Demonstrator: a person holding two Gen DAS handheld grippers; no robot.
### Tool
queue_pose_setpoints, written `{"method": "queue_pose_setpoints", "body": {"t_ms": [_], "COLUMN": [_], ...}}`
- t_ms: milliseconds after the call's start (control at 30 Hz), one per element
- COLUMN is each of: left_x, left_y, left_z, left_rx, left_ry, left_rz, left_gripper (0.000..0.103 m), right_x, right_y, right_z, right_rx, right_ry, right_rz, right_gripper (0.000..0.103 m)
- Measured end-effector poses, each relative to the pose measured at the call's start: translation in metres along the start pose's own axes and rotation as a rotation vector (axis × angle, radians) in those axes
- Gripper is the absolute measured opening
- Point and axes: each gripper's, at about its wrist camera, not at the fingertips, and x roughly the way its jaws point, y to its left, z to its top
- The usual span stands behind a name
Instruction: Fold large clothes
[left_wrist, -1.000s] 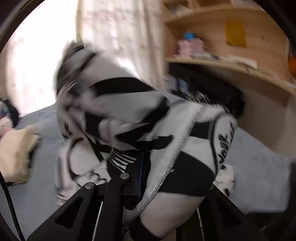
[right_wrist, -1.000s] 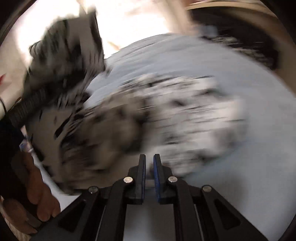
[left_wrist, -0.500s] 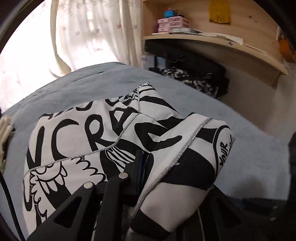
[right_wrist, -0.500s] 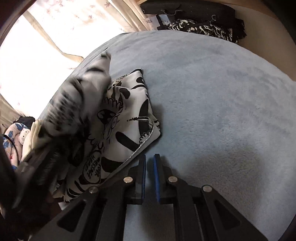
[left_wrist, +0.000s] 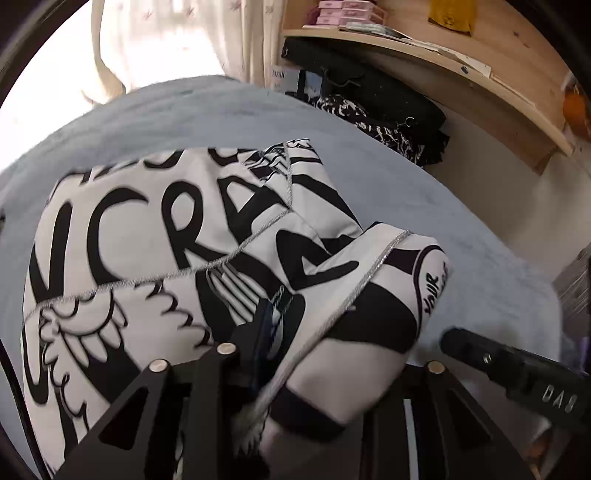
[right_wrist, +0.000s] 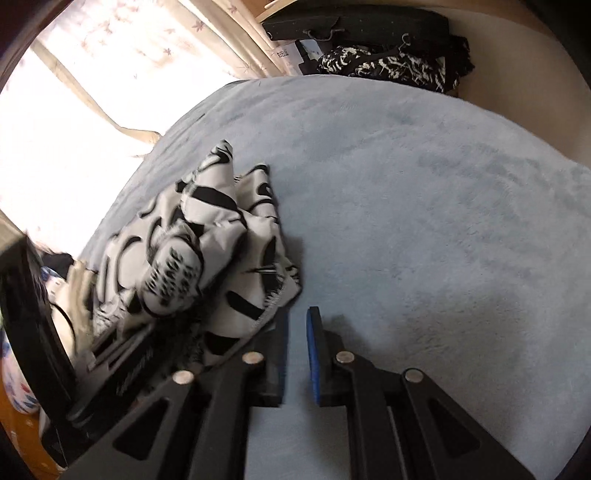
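A white garment with bold black lettering and a silver-stitched hem (left_wrist: 155, 236) lies folded on the blue-grey bed cover (left_wrist: 221, 110). My left gripper (left_wrist: 275, 314) is shut on a fold of the garment near its hem, and cloth drapes over its right finger. In the right wrist view the same garment (right_wrist: 207, 251) sits bunched to the left. My right gripper (right_wrist: 297, 325) hovers just right of the garment's edge, jaws nearly closed with a narrow gap and nothing between them. The right gripper's body shows in the left wrist view (left_wrist: 517, 373).
A wooden shelf unit (left_wrist: 424, 51) with pink boxes stands beyond the bed. A black bag and black-and-white clothes (right_wrist: 388, 62) lie at the bed's far edge. A bright curtained window (right_wrist: 74, 110) is on the left. The blue-grey cover (right_wrist: 443, 221) spreads to the right.
The garment swung down from the air and now rests on the bed, still in my left gripper. My right gripper moved closer to the garment's edge, its jaws slightly wider.
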Motion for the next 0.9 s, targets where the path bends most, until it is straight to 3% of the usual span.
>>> {"method": "queue_pose_setpoints", "body": {"t_ms": [33,100,267,467,533,600,633,733,800,833,900], "left_x": [0.0,0.003,-0.004,-0.021,-0.031,-0.045,-0.053,-0.082,-0.099,-0.102,-0.093], "left_y": [0.001,0.001,-0.009,-0.012,-0.01,-0.007,-0.004,0.019,0.043,0.057,0.082], "left_z": [-0.001,-0.002,-0.001,-0.017,-0.024,-0.029,-0.032,-0.036,-0.038,-0.038,-0.042], "left_rx": [-0.004,0.006,0.021,0.039,0.035,0.03,0.03,-0.019,-0.092,-0.133,-0.19], "left_ry": [0.018,0.047,0.055,0.046,0.045,0.036,0.031,-0.036,-0.086,-0.092,-0.056], "left_rz": [-0.003,0.0,0.022,0.005,-0.029,-0.044,-0.036,0.03,0.093,0.153,0.297], "left_gripper": [0.03,0.03,0.033,0.048,0.065,0.068,0.068,0.068,0.068,0.068,0.068], "right_x": [-0.003,-0.01,-0.014,0.021,0.036,0.049,0.053,0.044,0.021,0.016,0.033], "right_y": [0.001,0.003,0.013,0.03,0.037,0.043,0.045,0.053,0.062,0.062,0.047], "right_z": [0.001,0.003,0.013,0.032,0.037,0.038,0.038,0.042,0.042,0.042,0.041], "right_rx": [0.012,0.033,0.036,0.075,0.06,0.019,0.001,-0.078,-0.174,-0.211,-0.192], "right_ry": [-0.002,-0.015,-0.001,0.132,0.146,0.143,0.137,0.098,-0.003,-0.037,-0.001], "right_rz": [0.018,0.049,0.126,0.251,0.198,0.144,0.126,0.118,0.113,0.094,0.028], "right_gripper": [0.037,0.049,0.05,0.055,0.056,0.053,0.046,0.03,0.028,0.027,0.026]}}
